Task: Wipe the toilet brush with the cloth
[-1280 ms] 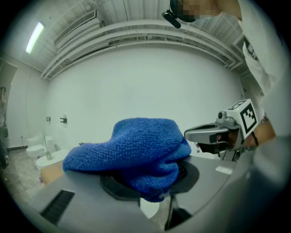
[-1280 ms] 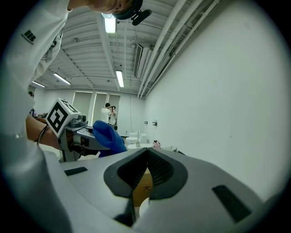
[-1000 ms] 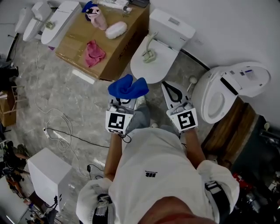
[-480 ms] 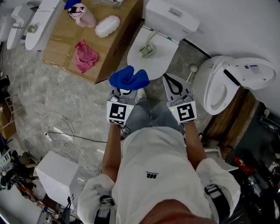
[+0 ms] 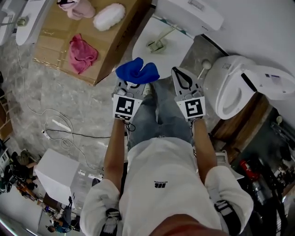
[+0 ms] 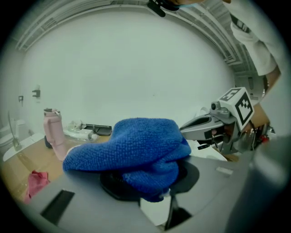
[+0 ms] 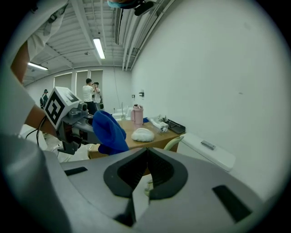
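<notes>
The pale green toilet brush (image 5: pixel 158 44) lies on the closed lid of the white toilet (image 5: pixel 177 53) straight ahead; its handle (image 7: pixel 175 142) shows just past my right jaws. A blue cloth (image 5: pixel 137 71) is bunched in my left gripper (image 5: pixel 132 83), which is shut on it; the cloth (image 6: pixel 136 148) covers the jaw tips. My right gripper (image 5: pixel 179 74) is held beside it, to the right, with its jaws shut (image 7: pixel 146 152) on nothing. Both grippers hover near the front rim of the toilet, apart from the brush.
An open toilet (image 5: pixel 230 99) stands at the right, with a white round-headed stick (image 5: pixel 203 68) on the floor between the toilets. A cardboard box (image 5: pixel 55 44) at the left carries a pink cloth (image 5: pixel 82 53), a white fluffy pad (image 5: pixel 109 16) and a pink bottle (image 5: pixel 76 7). Cables (image 5: pixel 60 131) lie on the floor.
The view has shifted forward and left: toilet and box now sit higher in the frame. Both grippers keep their pose, the cloth still in the left one.
</notes>
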`<state>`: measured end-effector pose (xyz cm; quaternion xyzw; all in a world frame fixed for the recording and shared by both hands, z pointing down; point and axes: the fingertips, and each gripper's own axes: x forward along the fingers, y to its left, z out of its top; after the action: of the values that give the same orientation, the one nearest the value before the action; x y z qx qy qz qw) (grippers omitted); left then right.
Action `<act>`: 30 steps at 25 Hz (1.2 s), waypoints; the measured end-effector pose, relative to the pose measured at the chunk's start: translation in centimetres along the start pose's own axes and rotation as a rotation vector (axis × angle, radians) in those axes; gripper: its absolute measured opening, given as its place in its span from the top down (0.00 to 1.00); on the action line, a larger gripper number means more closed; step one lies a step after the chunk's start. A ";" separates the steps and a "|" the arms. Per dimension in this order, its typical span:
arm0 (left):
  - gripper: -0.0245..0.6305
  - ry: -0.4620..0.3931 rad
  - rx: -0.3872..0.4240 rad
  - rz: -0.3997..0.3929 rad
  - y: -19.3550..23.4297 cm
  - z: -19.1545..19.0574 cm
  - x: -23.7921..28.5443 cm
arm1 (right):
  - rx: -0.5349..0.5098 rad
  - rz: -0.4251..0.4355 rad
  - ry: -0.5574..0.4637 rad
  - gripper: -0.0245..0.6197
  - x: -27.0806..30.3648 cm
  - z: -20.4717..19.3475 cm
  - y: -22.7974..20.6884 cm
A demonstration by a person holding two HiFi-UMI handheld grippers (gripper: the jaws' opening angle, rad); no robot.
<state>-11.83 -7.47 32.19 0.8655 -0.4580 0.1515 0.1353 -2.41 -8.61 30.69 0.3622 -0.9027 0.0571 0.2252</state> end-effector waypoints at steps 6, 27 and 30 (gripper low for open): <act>0.76 0.029 -0.015 -0.017 0.9 -2.9 4.1 | -0.016 0.029 0.052 0.97 4.2 -4.3 -1.3; 0.76 0.068 -0.048 -0.043 3.9 -12.6 14.4 | -0.022 0.084 0.172 0.95 15.3 -18.9 -3.5; 0.76 0.053 -0.050 -0.046 4.2 -13.2 15.5 | -0.028 0.088 0.186 0.93 16.8 -20.7 -3.7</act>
<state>-8.81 -16.49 50.71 0.8678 -0.4378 0.1595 0.1725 -3.01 -16.40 56.41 0.3120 -0.8936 0.0878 0.3105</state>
